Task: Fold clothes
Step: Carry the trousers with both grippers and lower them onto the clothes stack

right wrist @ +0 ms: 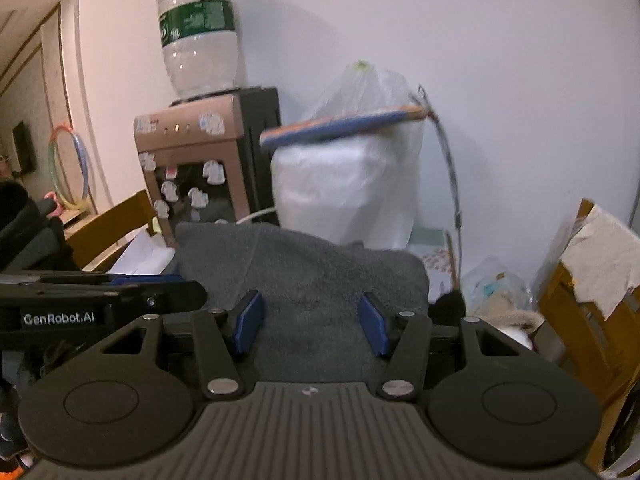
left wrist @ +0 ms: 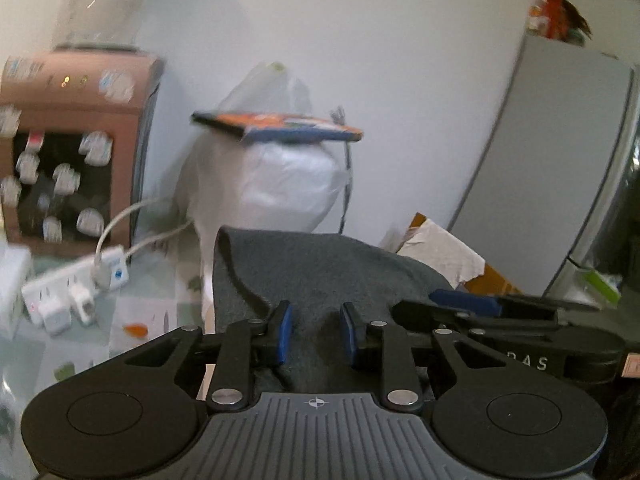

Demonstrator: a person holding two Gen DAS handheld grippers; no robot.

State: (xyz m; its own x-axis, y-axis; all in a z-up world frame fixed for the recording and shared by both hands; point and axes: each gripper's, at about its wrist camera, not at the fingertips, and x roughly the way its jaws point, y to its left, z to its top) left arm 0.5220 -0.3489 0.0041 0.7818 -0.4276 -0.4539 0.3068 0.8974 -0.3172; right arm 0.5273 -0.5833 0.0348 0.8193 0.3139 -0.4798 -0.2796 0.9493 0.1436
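Observation:
A dark grey garment (left wrist: 320, 276) is lifted off the table and hangs between both grippers. My left gripper (left wrist: 316, 334) has its blue pads pressed into a bunch of the cloth. My right gripper (right wrist: 312, 326) has its pads wider apart, with the grey garment (right wrist: 304, 276) lying between them; whether they pinch it is unclear. The right gripper shows side-on in the left wrist view (left wrist: 472, 304), and the left gripper shows side-on in the right wrist view (right wrist: 120, 292).
A water dispenser (right wrist: 192, 148) with a bottle (right wrist: 200, 32) stands at the back left. A white plastic bag (left wrist: 280, 176) with a book (left wrist: 280, 126) on top is behind the garment. A power strip (left wrist: 76, 284) lies on the table at left. A cardboard box (right wrist: 592, 280) is at right.

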